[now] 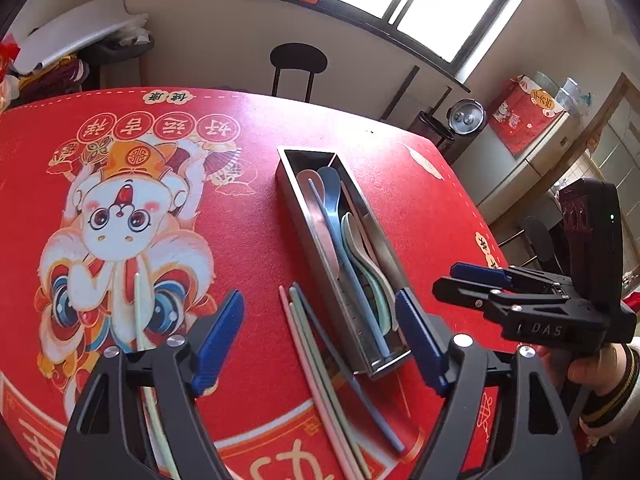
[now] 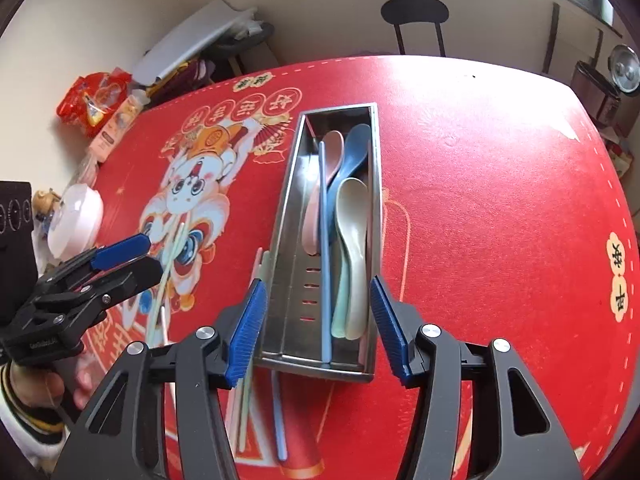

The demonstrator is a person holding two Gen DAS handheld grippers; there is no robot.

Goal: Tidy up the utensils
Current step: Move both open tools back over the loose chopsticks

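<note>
A long steel utensil box (image 1: 296,204) (image 2: 290,240) lies on the red tablecloth. It holds pink, blue, cream and green spoons (image 2: 352,220) and a blue chopstick (image 2: 325,264). Three loose chopsticks (image 1: 316,364), pink, green and blue, lie left of the box; they show under its near end in the right wrist view (image 2: 246,408). A pale green chopstick (image 1: 138,312) lies further left. My left gripper (image 1: 320,336) is open above the loose chopsticks. My right gripper (image 2: 318,324) is open above the box's near end, and it appears in the left wrist view (image 1: 460,280).
The red cloth with a lion-dance print (image 1: 132,220) covers the table. A white lidded bowl (image 2: 76,220) and snack packets (image 2: 96,100) sit at its left edge. A black chair (image 1: 298,64) stands beyond the far edge.
</note>
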